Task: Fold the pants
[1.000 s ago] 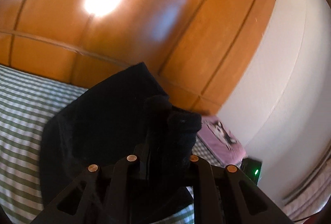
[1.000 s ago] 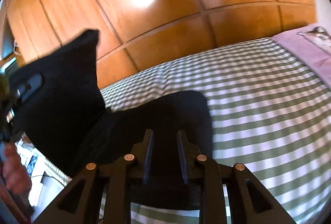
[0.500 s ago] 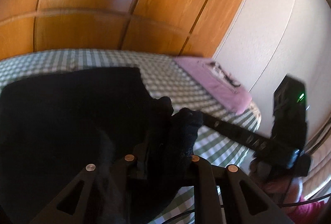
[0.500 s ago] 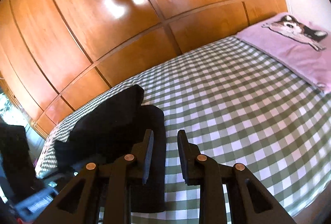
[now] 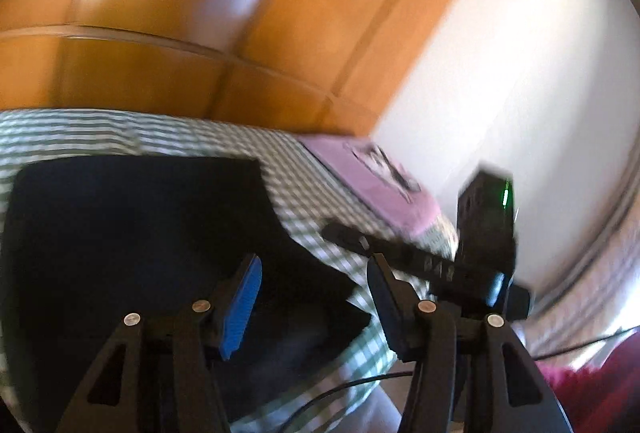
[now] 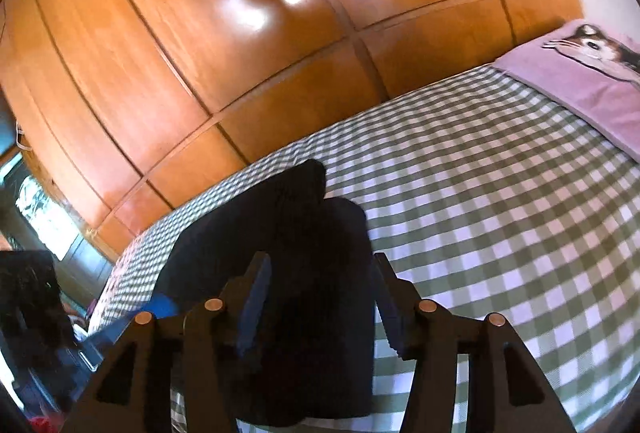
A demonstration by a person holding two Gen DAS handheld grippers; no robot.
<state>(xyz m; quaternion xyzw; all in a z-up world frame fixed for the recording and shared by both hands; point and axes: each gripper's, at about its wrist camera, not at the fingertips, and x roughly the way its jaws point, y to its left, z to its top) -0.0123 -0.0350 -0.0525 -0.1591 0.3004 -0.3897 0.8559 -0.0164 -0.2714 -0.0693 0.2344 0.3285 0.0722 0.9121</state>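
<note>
The dark navy pants (image 5: 140, 233) lie folded on the green-and-white checked bed (image 5: 120, 133). My left gripper (image 5: 316, 273) is open and empty just above their near right edge, its blue pad (image 5: 240, 309) showing. In the right wrist view the pants (image 6: 312, 253) lie as a folded stack near the bed's front edge. My right gripper (image 6: 320, 273) is open and empty over that stack, jaws wide apart. The right gripper's body (image 5: 484, 225) shows at the right in the left wrist view.
A purple pillow with a cat print (image 6: 580, 73) lies at the bed's right end, also in the left wrist view (image 5: 372, 189). Wooden wardrobe panels (image 6: 240, 33) stand behind the bed. A white wall (image 5: 520, 73) is at right. A cable (image 5: 360, 385) hangs below the bed edge.
Both grippers have opened and let go of the pants, which now lie on the bed. The left gripper was shut on the fabric before. Both have drawn back slightly.
</note>
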